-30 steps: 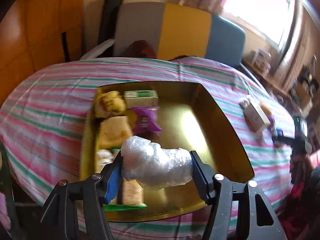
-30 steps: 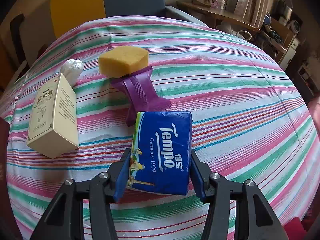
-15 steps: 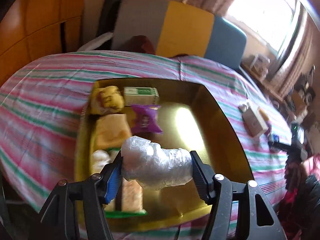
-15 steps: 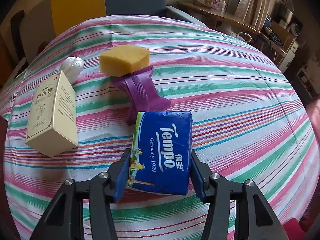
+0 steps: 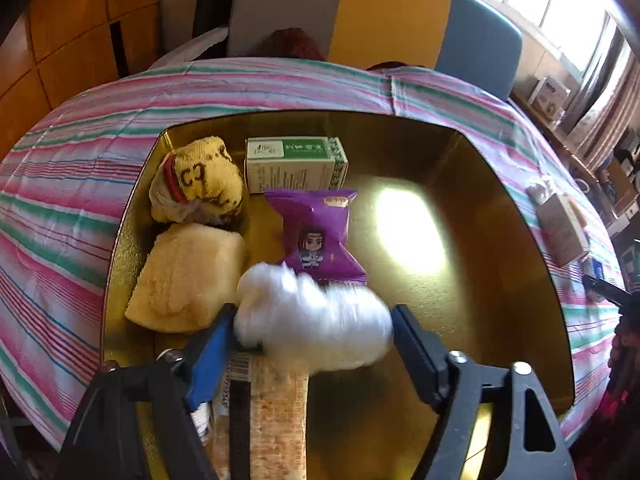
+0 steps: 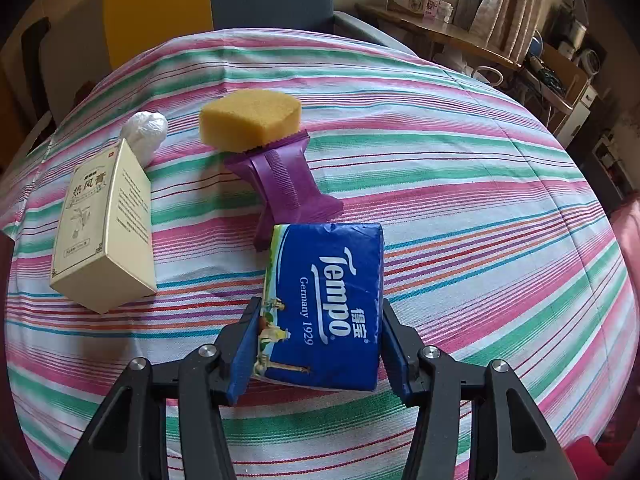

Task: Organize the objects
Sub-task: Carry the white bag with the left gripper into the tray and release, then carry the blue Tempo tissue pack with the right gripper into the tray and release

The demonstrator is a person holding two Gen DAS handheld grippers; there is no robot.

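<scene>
Left wrist view: the left gripper (image 5: 312, 330) has just been opening its jaws, and the white plastic bundle (image 5: 312, 320), clamped half a second ago, now blurs between them, a gap showing at the right pad. It looks released over the gold tray (image 5: 500, 240), beside the purple snack packet (image 5: 316, 236). That item seems delivered. Meanwhile the right gripper (image 6: 318, 344) stays clamped on the blue tissue pack (image 6: 328, 304) above the striped tabletop (image 6: 460, 160), likely next.

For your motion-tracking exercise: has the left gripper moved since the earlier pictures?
Yes. The left gripper moved lower into the gold tray, nearer the purple packet; its jaws just opened.
</scene>
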